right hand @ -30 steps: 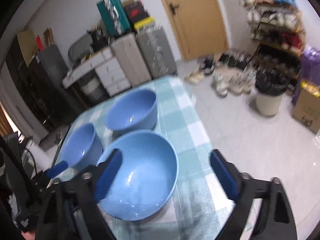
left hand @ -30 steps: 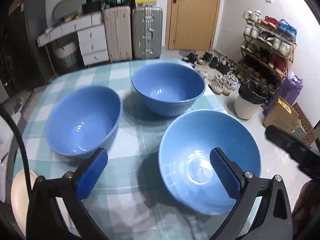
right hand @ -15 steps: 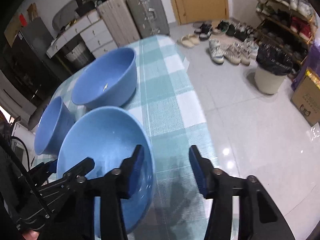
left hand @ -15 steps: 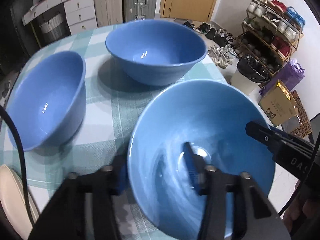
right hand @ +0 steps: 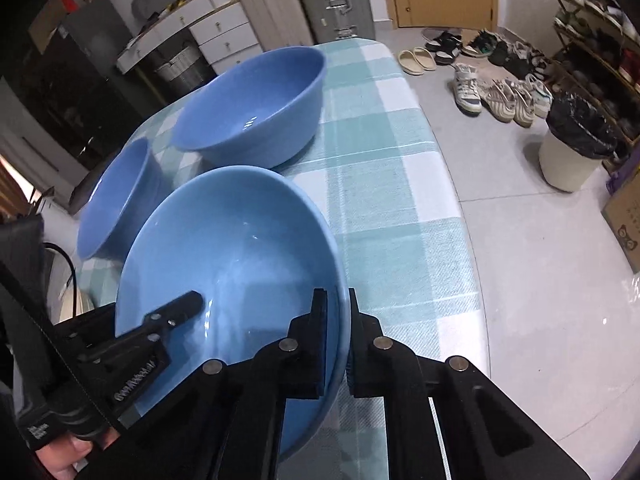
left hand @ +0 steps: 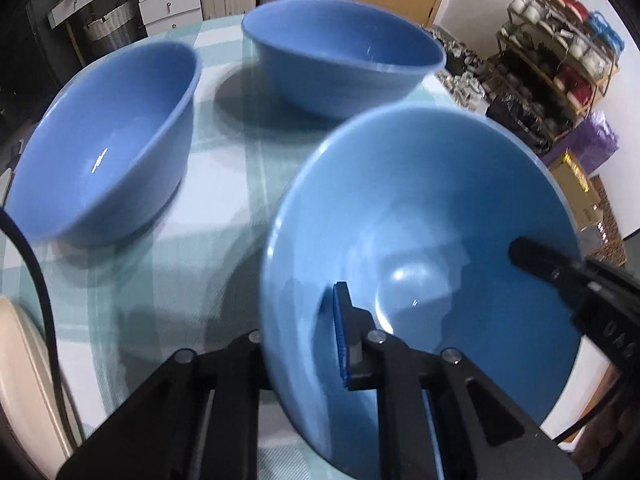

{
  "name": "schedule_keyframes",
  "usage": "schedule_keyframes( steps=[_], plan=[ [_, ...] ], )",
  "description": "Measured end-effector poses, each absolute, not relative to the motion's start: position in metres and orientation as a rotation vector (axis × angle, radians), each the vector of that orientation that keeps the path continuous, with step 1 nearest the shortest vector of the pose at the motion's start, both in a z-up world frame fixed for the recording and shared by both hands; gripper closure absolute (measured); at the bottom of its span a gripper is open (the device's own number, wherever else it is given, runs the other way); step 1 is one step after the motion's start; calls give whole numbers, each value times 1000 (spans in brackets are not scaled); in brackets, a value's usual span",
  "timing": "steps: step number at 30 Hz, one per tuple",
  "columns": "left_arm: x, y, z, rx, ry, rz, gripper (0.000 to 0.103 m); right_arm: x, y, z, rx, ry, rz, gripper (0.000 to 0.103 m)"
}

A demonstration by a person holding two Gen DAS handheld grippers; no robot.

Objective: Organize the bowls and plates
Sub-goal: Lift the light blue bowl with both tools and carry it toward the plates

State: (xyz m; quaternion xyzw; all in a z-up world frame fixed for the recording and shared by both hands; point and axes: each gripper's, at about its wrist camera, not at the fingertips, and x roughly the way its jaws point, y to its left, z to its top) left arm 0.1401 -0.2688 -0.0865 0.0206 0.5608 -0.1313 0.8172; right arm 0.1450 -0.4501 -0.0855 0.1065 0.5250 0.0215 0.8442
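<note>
Bowls are being organized on a checked table (right hand: 400, 200). Nearest the cameras, a pale blue bowl (left hand: 420, 240) is being gripped at opposite rims: the left hand-held gripper (left hand: 304, 344) is clamped on its left edge, the right hand-held gripper (right hand: 338, 340) on its right edge. It is being tilted clear of the cloth. Two darker blue bowls are waiting beyond, one (left hand: 344, 52) at upper centre, one (left hand: 104, 144) at left, both glossy and empty.
</note>
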Motion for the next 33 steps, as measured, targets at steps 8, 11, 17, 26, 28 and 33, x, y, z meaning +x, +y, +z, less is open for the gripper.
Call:
schedule_keyframes(
  steps=[8, 11, 17, 26, 28, 33],
  plan=[
    [133, -259, -84, 37, 1179, -252, 90, 133, -436, -94, 239, 1157, 78, 96],
    [126, -250, -85, 33, 1189, -254, 90, 128, -434, -95, 248, 1176, 96, 96],
    [107, -226, -82, 21, 1179, -235, 90, 117, -416, -96, 247, 1216, 151, 96],
    [89, -195, -84, 47, 1160, -192, 90, 102, -378, -97, 230, 1238, 212, 96],
    [90, -190, -86, 46, 1156, -193, 89, 101, -373, -96, 210, 1224, 206, 95],
    [90, -180, -88, 31, 1136, -202, 84, 102, -374, -92, 237, 1184, 196, 90]
  ],
)
